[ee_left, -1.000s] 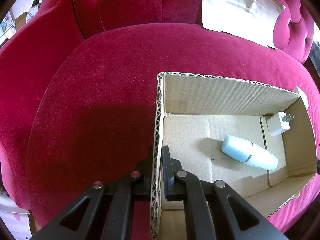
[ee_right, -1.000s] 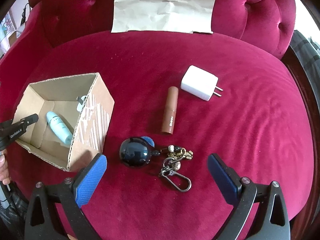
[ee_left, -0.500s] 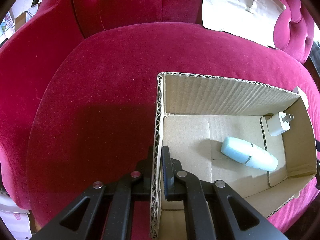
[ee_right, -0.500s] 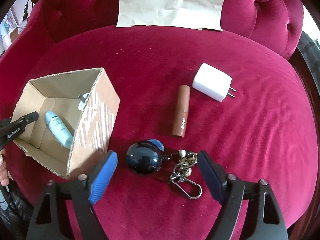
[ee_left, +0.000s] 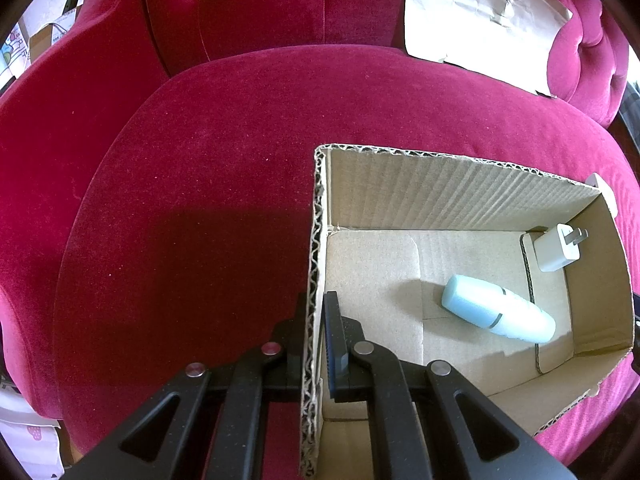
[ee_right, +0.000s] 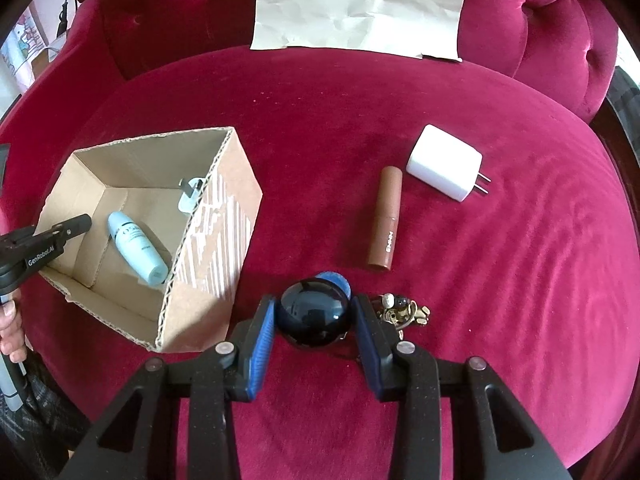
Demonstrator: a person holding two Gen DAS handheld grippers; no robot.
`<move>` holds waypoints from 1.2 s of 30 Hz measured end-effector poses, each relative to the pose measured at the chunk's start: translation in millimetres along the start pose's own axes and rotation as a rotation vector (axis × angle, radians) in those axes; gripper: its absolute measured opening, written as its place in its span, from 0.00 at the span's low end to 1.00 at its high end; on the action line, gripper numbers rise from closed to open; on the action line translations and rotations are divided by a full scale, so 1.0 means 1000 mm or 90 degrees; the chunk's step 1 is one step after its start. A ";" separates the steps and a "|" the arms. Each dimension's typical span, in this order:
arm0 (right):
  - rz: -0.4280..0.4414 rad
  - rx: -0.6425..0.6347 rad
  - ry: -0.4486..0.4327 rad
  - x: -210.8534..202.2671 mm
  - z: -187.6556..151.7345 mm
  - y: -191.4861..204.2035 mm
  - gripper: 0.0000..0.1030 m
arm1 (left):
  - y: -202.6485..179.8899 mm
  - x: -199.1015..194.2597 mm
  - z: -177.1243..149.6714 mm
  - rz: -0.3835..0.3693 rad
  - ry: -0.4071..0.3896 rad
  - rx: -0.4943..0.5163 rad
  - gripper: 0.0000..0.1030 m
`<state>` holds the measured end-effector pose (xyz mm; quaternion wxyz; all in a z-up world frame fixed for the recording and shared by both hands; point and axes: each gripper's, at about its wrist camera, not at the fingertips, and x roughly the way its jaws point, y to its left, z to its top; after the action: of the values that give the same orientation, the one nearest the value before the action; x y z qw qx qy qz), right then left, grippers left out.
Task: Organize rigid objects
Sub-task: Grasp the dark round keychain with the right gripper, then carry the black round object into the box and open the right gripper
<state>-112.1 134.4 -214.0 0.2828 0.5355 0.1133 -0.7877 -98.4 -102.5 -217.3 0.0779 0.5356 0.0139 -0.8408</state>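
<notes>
Two blue tongs (ee_right: 314, 334) closing around black ball (ee_right: 312, 318), cardboard box (ee_right: 212, 248) near.

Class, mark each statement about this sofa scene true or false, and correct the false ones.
1. The left tool is clamped on a wall of the cardboard box. True.
2. The pale blue bottle stands upright in the box. False: it lies on its side on the box floor.
3. The brown tube lies inside the box. False: it lies on the red cushion, outside the box, beside a white charger.
4. The black ball sits between the right tool's blue pads. True; the jaws are closing on it.
5. A small white charger lies in the box. True.
</notes>
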 end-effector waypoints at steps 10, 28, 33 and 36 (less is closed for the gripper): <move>0.000 0.015 -0.001 -0.014 0.004 0.002 0.40 | -0.001 0.001 0.002 0.001 -0.002 0.002 0.06; -0.014 -0.006 -0.043 -0.065 0.012 0.015 0.40 | -0.001 0.002 0.001 -0.001 -0.003 0.000 0.06; -0.016 -0.017 -0.054 -0.073 0.020 0.020 0.40 | 0.000 0.002 0.001 -0.001 -0.003 0.001 0.06; -0.015 -0.023 -0.057 -0.078 0.022 0.024 0.40 | 0.000 0.003 0.001 -0.001 -0.003 0.001 0.06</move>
<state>-94.7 129.0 -131.5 0.2877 0.4931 0.1213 -0.8120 -100.3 -102.8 -219.4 0.0767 0.5336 0.0137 -0.8421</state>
